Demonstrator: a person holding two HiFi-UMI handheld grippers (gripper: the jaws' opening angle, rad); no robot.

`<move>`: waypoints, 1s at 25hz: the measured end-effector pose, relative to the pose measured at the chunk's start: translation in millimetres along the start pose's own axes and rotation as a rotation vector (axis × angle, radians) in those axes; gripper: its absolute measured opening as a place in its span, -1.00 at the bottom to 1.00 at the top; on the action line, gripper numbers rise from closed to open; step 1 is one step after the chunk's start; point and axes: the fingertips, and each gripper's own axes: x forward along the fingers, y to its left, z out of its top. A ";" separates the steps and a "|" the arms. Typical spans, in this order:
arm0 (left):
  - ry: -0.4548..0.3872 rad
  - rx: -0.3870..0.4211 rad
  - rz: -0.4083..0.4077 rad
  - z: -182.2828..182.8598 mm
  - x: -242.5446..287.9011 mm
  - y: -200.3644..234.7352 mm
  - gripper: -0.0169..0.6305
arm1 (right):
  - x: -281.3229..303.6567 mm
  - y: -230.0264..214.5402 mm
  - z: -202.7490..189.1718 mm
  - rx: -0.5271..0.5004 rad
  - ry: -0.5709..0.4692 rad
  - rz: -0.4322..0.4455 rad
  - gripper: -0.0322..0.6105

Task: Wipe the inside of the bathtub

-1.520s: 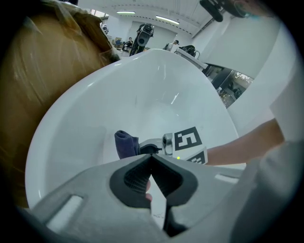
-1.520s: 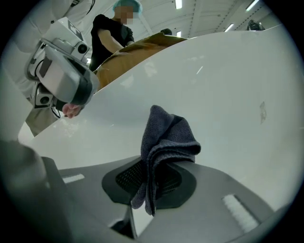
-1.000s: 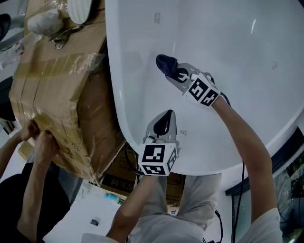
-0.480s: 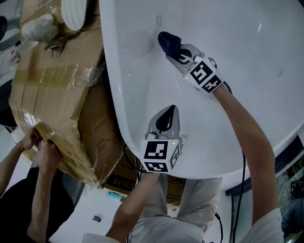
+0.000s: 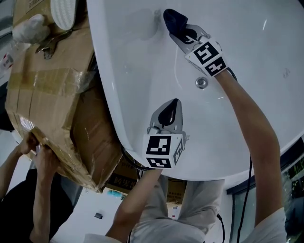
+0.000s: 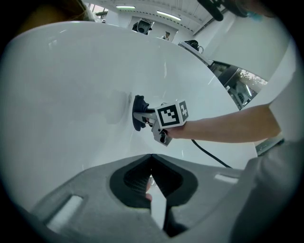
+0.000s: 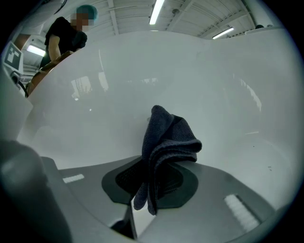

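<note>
Right claw [image 5: 176, 23] presses dark cloth [image 7: 166, 147] against bathtub [image 5: 137, 85] wall.

bright, even | ceiling tube lights [image 7: 156, 12] | glare on bathtub [image 5: 142, 71] | fisheye edges dark

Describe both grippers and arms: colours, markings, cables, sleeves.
The left gripper and right gripper: grey bodies, black ribbed pads, each with a white cube of black square markers. Black cable trails from the right one along the forearm. Forearms bare; short white sleeve on the right.
</note>
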 end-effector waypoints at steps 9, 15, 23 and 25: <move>-0.001 -0.009 0.015 0.7 15.2 8.0 -0.95 | 28.2 10.8 -2.5 -0.068 0.024 0.072 -0.73; -0.001 -0.014 0.012 -4.2 14.4 7.8 -0.95 | 28.0 23.3 -5.0 -0.096 0.028 0.092 -0.73; -0.005 -0.011 0.005 -11.1 5.1 8.4 -0.95 | 17.5 66.3 -15.2 -0.121 0.037 0.146 -0.73; -0.002 -0.016 0.007 -14.6 0.6 7.7 -0.95 | 14.3 76.2 -18.4 -0.126 0.045 0.155 -0.73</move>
